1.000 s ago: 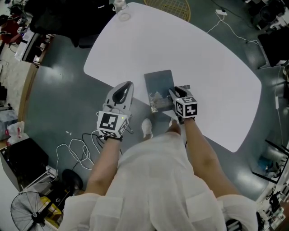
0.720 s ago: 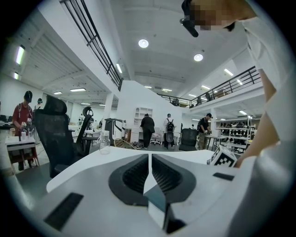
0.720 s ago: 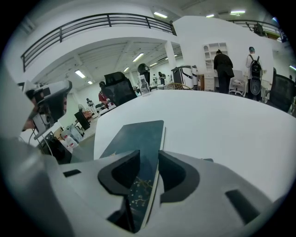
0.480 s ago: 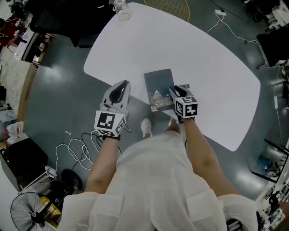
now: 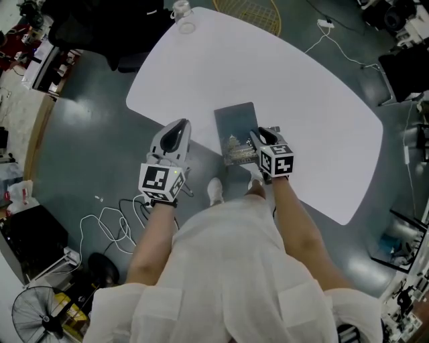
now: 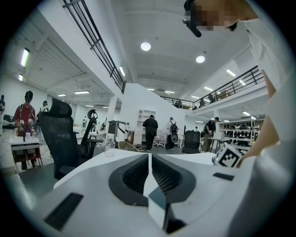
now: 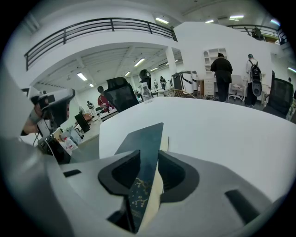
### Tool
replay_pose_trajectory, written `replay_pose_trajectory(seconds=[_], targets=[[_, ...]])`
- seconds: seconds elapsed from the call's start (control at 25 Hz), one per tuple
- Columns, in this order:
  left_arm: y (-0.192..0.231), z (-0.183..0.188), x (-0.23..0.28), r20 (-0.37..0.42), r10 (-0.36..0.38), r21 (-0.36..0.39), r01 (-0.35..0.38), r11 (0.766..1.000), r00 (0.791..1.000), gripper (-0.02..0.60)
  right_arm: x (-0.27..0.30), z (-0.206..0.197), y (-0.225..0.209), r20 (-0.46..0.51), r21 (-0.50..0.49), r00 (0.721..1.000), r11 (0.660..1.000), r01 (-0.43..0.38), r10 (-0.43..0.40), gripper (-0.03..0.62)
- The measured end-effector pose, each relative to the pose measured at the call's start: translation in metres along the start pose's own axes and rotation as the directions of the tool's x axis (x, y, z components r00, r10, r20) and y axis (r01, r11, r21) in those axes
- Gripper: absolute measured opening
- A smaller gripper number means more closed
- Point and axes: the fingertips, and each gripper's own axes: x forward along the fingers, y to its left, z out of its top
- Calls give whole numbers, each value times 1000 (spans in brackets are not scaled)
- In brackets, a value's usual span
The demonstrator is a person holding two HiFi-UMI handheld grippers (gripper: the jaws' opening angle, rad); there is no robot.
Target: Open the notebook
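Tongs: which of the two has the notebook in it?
The right tongs: the dark notebook is pinched between their jaws. The left tongs are shut on nothing.

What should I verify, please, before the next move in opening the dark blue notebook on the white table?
1. Right gripper shut on the dark blue notebook at its near edge: ok.
2. Only the cover between its jaws: cannot tell; cream pages show beside the cover.
3. Left gripper free to help: ok; shut, empty, apart from the notebook.
4. White table bare around the notebook: ok.
5. Clear bottle out of the way: ok, at the far edge.
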Motion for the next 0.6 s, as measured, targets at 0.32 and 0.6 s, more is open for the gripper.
replay_pose_trajectory(seconds=[0.32,0.6], targets=[[2,8,-9,19,8,3,-8,1000,1000,25,-15,15,14,46,-18,999,1000,-4,5,123],[8,15,-22,39,21,2,-21,1000,999,25,-23,23,29,62,-53,998,999,-10,14,123]])
